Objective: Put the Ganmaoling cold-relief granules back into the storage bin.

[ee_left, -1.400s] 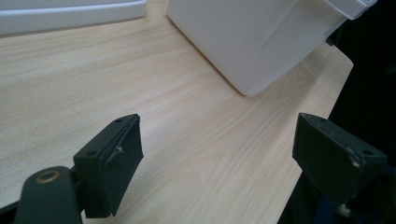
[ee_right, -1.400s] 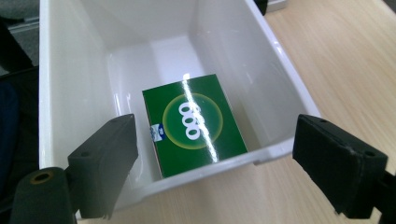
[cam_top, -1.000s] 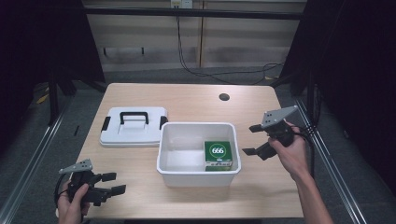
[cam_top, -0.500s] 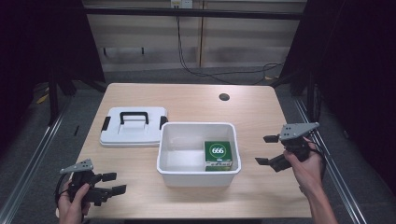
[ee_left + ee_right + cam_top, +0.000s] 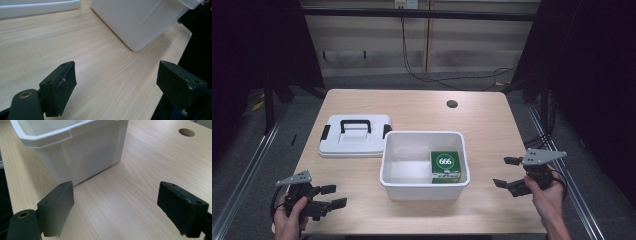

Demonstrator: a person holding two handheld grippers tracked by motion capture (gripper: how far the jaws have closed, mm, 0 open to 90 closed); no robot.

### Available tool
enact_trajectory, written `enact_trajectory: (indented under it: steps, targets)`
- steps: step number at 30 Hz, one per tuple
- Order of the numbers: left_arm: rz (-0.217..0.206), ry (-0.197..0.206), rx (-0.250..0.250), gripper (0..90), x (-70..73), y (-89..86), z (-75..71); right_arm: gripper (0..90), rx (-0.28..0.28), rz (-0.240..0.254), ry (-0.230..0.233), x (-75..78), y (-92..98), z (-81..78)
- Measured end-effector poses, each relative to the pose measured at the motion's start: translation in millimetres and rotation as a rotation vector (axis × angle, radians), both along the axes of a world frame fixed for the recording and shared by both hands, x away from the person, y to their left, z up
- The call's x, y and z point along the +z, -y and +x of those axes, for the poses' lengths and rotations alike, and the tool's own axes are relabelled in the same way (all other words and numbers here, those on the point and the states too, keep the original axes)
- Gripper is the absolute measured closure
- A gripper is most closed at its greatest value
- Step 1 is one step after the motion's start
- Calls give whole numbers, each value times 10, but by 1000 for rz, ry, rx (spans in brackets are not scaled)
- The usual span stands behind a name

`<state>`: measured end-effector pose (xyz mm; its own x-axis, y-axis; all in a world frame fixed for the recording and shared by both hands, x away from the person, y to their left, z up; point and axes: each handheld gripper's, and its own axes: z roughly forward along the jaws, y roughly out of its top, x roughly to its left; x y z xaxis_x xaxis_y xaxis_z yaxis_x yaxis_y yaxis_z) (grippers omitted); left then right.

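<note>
A white plastic bin (image 5: 424, 192) stands in the middle of the wooden table, with a green box marked 666 (image 5: 445, 165) lying in its right half. The bin's white lid with a black handle (image 5: 355, 135) rests flat on the table to its left. My left gripper (image 5: 334, 196) is open near the table's front left corner, holding nothing; its view shows the bin's wall (image 5: 135, 20) ahead. My right gripper (image 5: 506, 171) is open low over the table at the bin's right, empty, with the bin's corner (image 5: 82, 157) in front of its jaws.
A round cable hole (image 5: 452, 104) sits at the table's far right, also seen as the hole (image 5: 186, 132) in the right gripper view. Dark frame rails run along both sides of the table. Bare wood lies between each gripper and the bin.
My right gripper has moved down and back toward the front right of the table, away from the bin's rim. The left gripper has stayed put.
</note>
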<state>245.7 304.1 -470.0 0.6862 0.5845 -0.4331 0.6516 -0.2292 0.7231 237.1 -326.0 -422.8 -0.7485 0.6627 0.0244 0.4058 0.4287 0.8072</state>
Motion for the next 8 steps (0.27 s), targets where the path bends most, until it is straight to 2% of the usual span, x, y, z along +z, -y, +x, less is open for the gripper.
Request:
enact_trajectory:
  steps: [1, 3, 8]
  targets:
    - [0, -1, 0, 160, 2, 3, -3, 135, -3, 7, -25, -92, 23, -10]
    - [1, 5, -3, 160, 9, 0, -4, 135, 1, -1, -41, -143, 42, -12]
    - [-1, 4, -4, 160, 8, -9, 1, 133, -35, 12, -40, -233, 99, -12]
